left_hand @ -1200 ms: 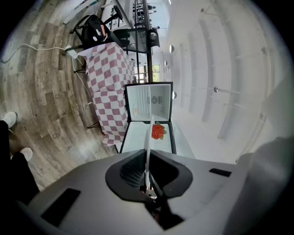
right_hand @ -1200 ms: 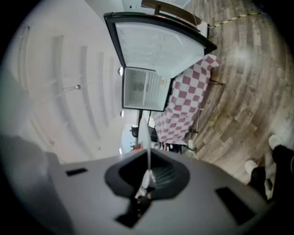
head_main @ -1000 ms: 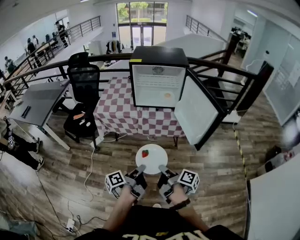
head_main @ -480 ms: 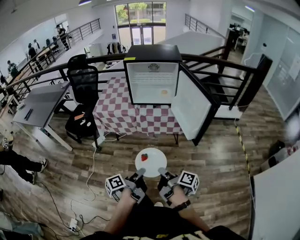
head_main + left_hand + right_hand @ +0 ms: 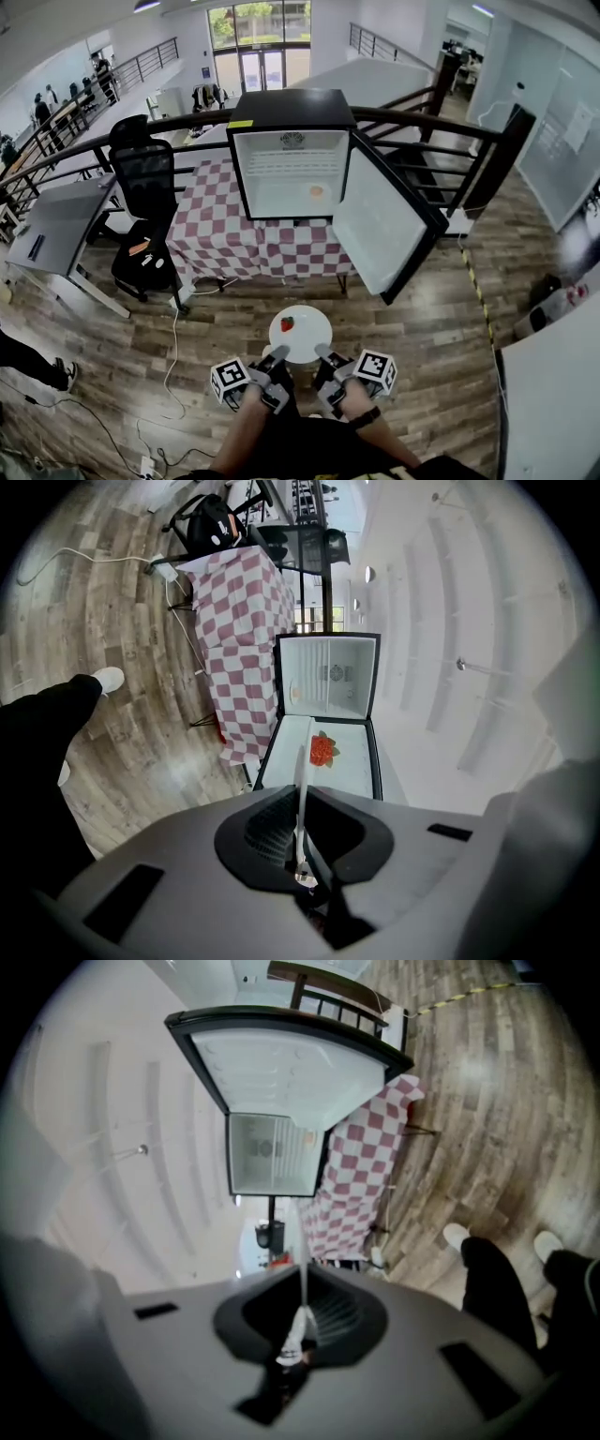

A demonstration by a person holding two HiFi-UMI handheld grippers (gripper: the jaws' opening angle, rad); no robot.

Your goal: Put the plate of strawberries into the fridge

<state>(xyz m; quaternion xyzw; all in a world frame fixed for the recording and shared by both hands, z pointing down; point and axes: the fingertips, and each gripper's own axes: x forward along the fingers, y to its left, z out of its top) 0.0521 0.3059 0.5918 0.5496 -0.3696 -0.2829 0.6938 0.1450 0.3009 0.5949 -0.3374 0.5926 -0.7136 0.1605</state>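
A white plate (image 5: 302, 337) with one red strawberry (image 5: 288, 323) on it hangs level in front of me, above the wooden floor. My left gripper (image 5: 277, 355) is shut on the plate's near left rim and my right gripper (image 5: 323, 354) on its near right rim. In the left gripper view the plate (image 5: 305, 771) shows edge-on between the jaws, with the strawberry (image 5: 322, 750) beyond. The right gripper view shows the same thin plate edge (image 5: 303, 1283) in its jaws. Ahead, the small black fridge (image 5: 292, 105) stands open on a checkered table, its white inside facing me.
The fridge door (image 5: 384, 225) swings out to the right towards me. The red-and-white tablecloth (image 5: 225, 239) hangs below the fridge. A black office chair (image 5: 142, 187) and a grey desk (image 5: 52, 225) stand at the left. A dark railing (image 5: 450, 131) runs behind, and cables (image 5: 173, 337) lie on the floor.
The fridge and table have come nearer and shifted slightly left in the head view. Both grippers keep the same hold on the plate.
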